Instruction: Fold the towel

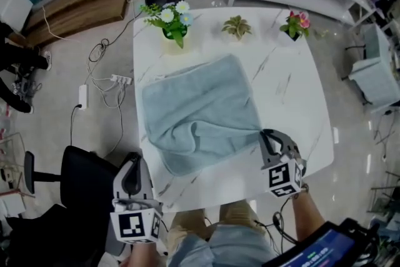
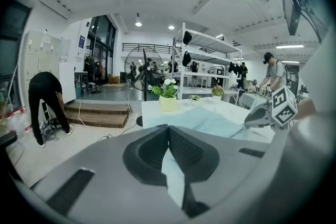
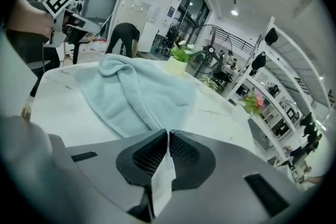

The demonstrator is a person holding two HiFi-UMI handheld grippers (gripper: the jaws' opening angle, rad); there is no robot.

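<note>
Jaws of the left gripper (image 1: 134, 159) are pressed together on nothing. They sit nearest the person, off the towel's (image 1: 200, 106) near left corner and apart from it, by the edge of the desk (image 1: 294, 90). Right gripper (image 1: 266, 134) sits at the towel's near right corner, its jaws closed and pinching that corner, with the cloth drawn into a point toward them. Towel itself lies spread but rumpled across the desk, and a raised wrinkle runs from the pinched corner toward its near left edge. Beyond the towel's far edge stands a row of potted plants (image 1: 236, 27), clear of the cloth.

Step in hand looks like the first grasp: one corner is taken and no fold is made yet. Next move likely calls for the left gripper to open, reach the towel's near left corner and pinch it. Both near corners can then lift together and carry over to the far edge, stopping short of the pots.
</note>
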